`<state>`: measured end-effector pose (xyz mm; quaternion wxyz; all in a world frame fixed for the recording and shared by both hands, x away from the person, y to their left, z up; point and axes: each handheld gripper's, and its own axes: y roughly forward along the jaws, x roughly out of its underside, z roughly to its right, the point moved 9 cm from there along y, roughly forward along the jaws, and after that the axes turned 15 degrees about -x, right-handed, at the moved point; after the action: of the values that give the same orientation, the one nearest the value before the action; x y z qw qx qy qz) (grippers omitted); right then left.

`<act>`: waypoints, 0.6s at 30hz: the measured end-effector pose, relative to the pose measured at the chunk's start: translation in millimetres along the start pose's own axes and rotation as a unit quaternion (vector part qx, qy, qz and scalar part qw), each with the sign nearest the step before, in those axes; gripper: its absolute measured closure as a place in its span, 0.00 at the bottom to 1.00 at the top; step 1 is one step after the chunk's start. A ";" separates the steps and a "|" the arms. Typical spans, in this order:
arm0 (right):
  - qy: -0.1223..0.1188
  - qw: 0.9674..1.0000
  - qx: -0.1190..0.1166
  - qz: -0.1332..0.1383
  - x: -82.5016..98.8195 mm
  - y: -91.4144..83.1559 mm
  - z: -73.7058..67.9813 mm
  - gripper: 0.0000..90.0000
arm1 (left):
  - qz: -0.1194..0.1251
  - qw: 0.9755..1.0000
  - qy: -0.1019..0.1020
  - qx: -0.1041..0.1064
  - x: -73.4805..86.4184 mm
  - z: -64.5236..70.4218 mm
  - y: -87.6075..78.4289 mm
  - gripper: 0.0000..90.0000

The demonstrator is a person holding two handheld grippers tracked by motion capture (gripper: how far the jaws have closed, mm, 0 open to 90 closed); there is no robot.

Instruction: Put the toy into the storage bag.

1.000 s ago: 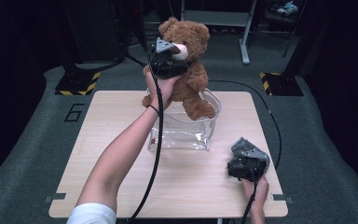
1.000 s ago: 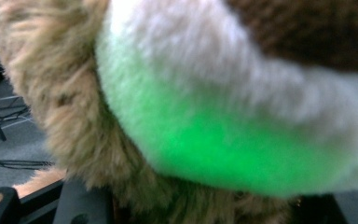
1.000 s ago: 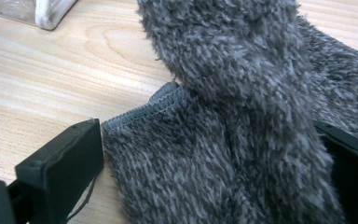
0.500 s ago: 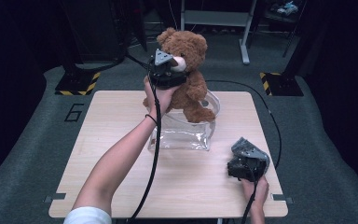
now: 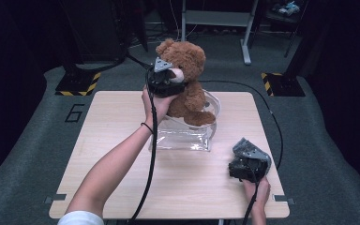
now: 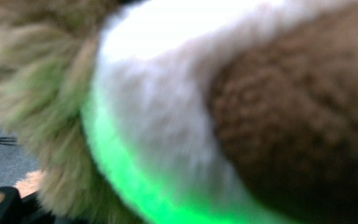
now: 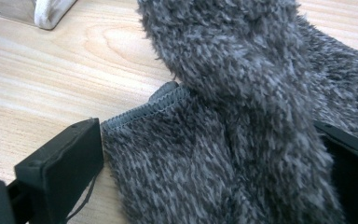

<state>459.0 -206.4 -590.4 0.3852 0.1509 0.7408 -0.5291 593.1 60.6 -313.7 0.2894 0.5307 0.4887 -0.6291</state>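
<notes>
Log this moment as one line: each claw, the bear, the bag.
left claw: grips bear | bear: feet in clear bag | right claw: around grey sock on table

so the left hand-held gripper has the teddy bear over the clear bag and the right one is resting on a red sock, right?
Not red: in the right gripper view the sock is fuzzy grey. The rest holds: left hand-held gripper on teddy bear, above clear bag.

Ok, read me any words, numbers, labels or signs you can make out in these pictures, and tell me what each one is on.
"6": a dark numeral on the grey floor, left of the wooden table.
Yellow and black hazard stripes, no text, mark the stand bases on the floor beyond the table.
No readable label on the teddy bear, the clear bag or the grey fuzzy fabric.
</notes>
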 end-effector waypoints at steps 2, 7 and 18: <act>0.000 1.000 0.000 -0.001 0.1 -0.1 0.0 0.02 | -0.006 1.000 0.001 0.004 3.8 0.6 -1.4 0.47; 0.001 1.000 0.001 0.001 0.0 0.0 -0.2 0.02 | -0.019 1.000 -0.010 0.018 14.3 -0.6 1.6 0.47; 0.002 1.000 -0.002 0.000 0.1 0.0 -0.3 0.02 | -0.042 0.999 0.008 0.025 35.5 -1.0 3.6 0.48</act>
<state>458.9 -206.1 -590.4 0.3842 0.1508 0.7424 -0.5278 587.1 65.8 -348.5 0.2457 0.5213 0.4973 -0.6485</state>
